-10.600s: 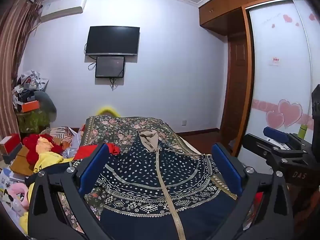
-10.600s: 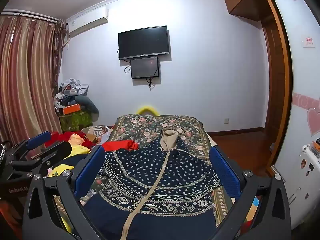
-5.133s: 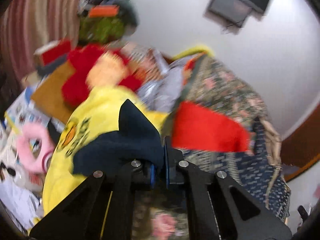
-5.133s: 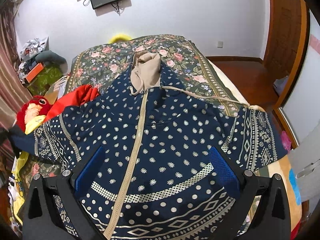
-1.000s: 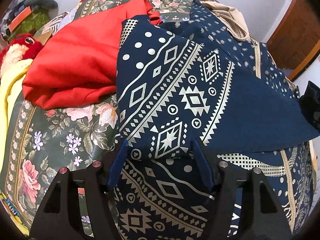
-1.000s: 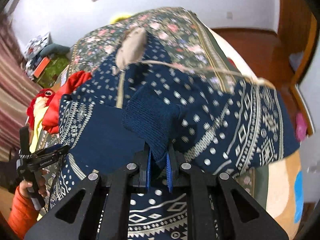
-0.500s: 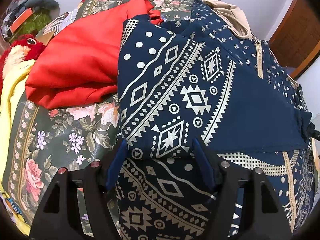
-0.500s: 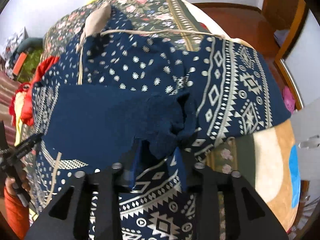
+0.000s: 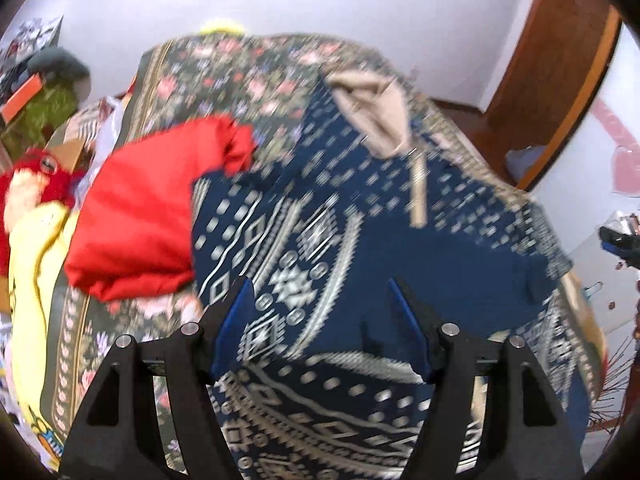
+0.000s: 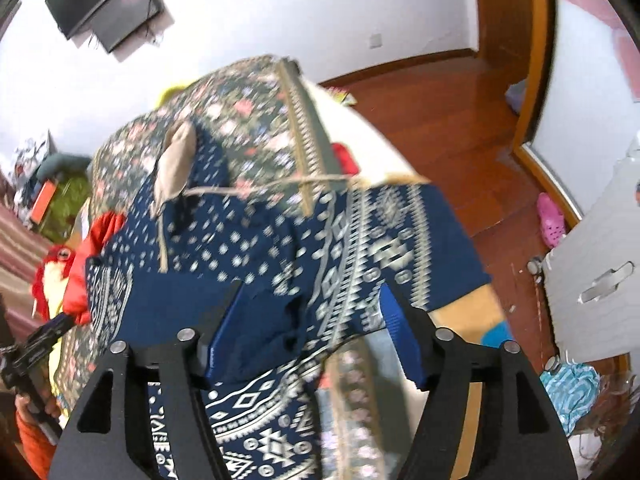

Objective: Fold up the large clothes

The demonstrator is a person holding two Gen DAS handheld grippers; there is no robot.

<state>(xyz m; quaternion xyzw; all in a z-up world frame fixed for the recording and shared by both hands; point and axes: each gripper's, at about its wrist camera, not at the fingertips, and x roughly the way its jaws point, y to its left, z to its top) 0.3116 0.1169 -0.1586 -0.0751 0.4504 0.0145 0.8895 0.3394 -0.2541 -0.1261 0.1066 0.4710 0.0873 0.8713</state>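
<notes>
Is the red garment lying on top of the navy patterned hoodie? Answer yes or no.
No: the red garment lies beside the navy patterned hoodie, on the floral bedspread.

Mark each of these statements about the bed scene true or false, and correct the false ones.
1. The right gripper is clamped on the sleeve cuff. False: its jaws have just been opening, and the cuff lies loose between them.
2. The left gripper is open with nothing gripped. True.
3. A red garment lies beside the hoodie. True.
4. The hoodie's hood is red. False: the hood is beige.
5. The hoodie lies on a floral bedspread. True.
6. The hoodie is plain navy. False: it carries pale dots and geometric bands.
</notes>
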